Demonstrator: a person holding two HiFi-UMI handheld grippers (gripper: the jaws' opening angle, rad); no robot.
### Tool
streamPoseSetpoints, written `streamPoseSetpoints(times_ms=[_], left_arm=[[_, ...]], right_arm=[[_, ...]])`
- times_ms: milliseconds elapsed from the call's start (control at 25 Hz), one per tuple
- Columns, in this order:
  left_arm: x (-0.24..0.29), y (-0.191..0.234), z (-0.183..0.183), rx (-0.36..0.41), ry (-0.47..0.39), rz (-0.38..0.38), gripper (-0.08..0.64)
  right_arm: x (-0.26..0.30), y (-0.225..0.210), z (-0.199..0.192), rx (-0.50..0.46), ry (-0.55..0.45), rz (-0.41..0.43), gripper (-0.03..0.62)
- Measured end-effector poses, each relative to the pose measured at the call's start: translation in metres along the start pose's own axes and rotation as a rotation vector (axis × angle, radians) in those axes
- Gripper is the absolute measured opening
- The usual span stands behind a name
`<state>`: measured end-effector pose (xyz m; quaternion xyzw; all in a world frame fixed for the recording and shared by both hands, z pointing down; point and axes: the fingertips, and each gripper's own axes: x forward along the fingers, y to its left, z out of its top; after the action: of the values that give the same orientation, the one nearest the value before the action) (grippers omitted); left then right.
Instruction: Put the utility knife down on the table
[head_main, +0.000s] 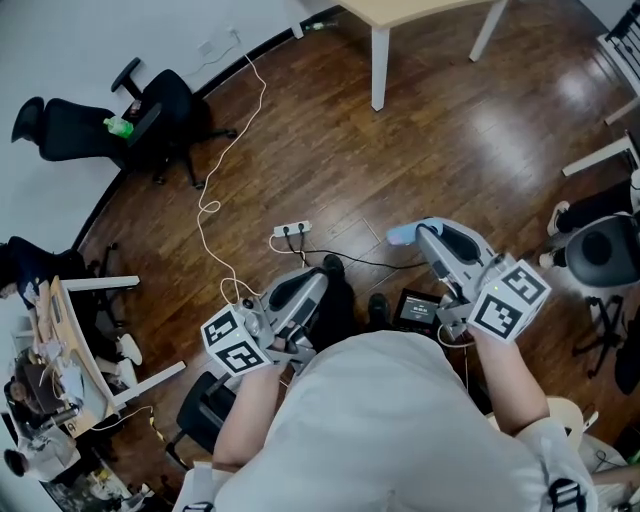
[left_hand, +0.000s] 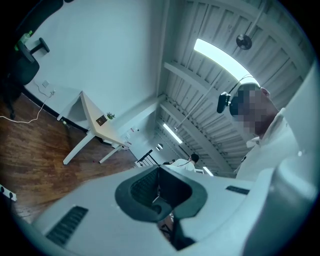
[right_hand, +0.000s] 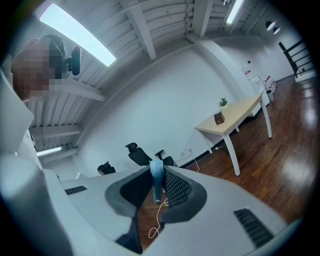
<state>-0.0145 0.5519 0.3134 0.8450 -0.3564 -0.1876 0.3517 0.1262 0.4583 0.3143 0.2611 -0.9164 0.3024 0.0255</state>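
Observation:
The utility knife (right_hand: 156, 176) is a slim light-blue piece standing edge-on between the pads of my right gripper (right_hand: 157, 172), which is shut on it. In the head view the knife (head_main: 400, 235) pokes out of the right gripper (head_main: 410, 238), held over the wooden floor in front of the person's body. My left gripper (head_main: 318, 285) is lower left of it, and its jaws meet with nothing between them (left_hand: 159, 169). The light wooden table (head_main: 420, 12) with white legs stands far ahead, also seen as a table (right_hand: 235, 117) and a table (left_hand: 97, 120) in the gripper views.
Black office chairs (head_main: 150, 110) stand by the curved white wall at the upper left. A white power strip (head_main: 291, 229) with a long white cable lies on the floor ahead. A small dark device (head_main: 415, 308) sits by the person's feet. A cluttered rack (head_main: 60, 360) is at the left.

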Motion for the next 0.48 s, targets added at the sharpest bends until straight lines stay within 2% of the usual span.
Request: streamPoseSetpoints(times_ms=[480], left_arm=[[0.013,0.082,0.089,-0.004,0.081,-0.092,0.002]], right_arm=[[0.097,-0.016,0.034,0.007,-0.033,-0.111,0.071]])
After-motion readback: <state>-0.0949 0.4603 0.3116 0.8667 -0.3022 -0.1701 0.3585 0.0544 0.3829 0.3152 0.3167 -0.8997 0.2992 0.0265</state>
